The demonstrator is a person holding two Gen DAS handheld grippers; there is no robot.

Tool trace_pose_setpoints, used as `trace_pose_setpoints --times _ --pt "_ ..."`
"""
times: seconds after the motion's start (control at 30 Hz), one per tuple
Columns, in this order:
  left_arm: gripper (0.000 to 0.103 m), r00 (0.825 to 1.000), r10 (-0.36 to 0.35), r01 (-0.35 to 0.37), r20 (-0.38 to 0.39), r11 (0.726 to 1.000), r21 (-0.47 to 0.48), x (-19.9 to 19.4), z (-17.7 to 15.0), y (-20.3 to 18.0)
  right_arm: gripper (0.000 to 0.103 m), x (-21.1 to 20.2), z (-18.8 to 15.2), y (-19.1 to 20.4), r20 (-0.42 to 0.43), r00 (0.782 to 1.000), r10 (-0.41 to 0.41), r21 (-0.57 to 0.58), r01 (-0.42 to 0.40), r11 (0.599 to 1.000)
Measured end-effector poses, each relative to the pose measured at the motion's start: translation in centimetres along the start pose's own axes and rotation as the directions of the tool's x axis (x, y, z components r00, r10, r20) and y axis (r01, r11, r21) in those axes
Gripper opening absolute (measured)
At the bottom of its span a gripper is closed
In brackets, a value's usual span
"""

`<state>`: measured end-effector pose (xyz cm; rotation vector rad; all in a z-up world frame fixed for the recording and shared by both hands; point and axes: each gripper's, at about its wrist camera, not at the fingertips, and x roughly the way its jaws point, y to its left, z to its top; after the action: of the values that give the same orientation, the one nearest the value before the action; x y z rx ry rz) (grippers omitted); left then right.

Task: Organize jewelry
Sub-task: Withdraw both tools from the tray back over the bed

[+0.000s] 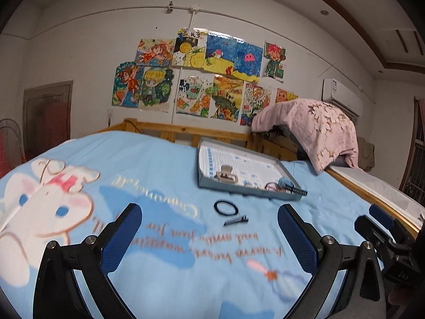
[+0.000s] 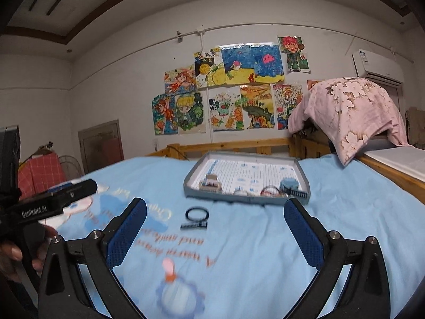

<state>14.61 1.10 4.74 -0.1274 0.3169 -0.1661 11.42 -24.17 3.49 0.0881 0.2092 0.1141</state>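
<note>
Two loose items, a black hair tie (image 2: 197,214) and hair clip (image 2: 194,225), lie on the blanket just short of the tray (image 2: 247,199); left gripper (image 1: 209,239) and right gripper (image 2: 215,236) both spread wide, empty; recommend approaching the clip low, pads straddling it crosswise, before closing.

Light blue cartoon-print bedsheet (image 2: 265,252) covering bed, wooden bed rail (image 2: 233,145) behind, colourful children's drawings (image 2: 228,87) taped on white wall, pink floral blanket (image 2: 353,109) draped at right, wall air conditioner (image 2: 377,66), brown door (image 2: 102,143) at left
</note>
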Motion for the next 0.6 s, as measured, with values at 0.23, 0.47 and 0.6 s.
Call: trace_pose_setpoints --times 0.23,0.47,0.6 --pt "0.103 0.999 0.038 -0.038 -0.019 0.999 0.028 -3.1 -2.8 0.2 0.102 -3.6 -2.9 -0.3 -0.061 0.998 -0.025 0.013 0.026 1.000" --pt "0.103 0.998 0.027 -0.024 -0.058 0.999 0.043 -5.0 -5.3 -0.5 0.102 -5.1 -4.6 -0.6 -0.108 0.993 -0.052 0.041 0.057 0.998" --pt "0.103 0.998 0.030 -0.026 -0.054 0.997 0.071 -5.1 -5.5 -1.0 0.102 -5.4 -4.7 -0.5 -0.100 0.993 -0.056 0.037 0.060 0.997"
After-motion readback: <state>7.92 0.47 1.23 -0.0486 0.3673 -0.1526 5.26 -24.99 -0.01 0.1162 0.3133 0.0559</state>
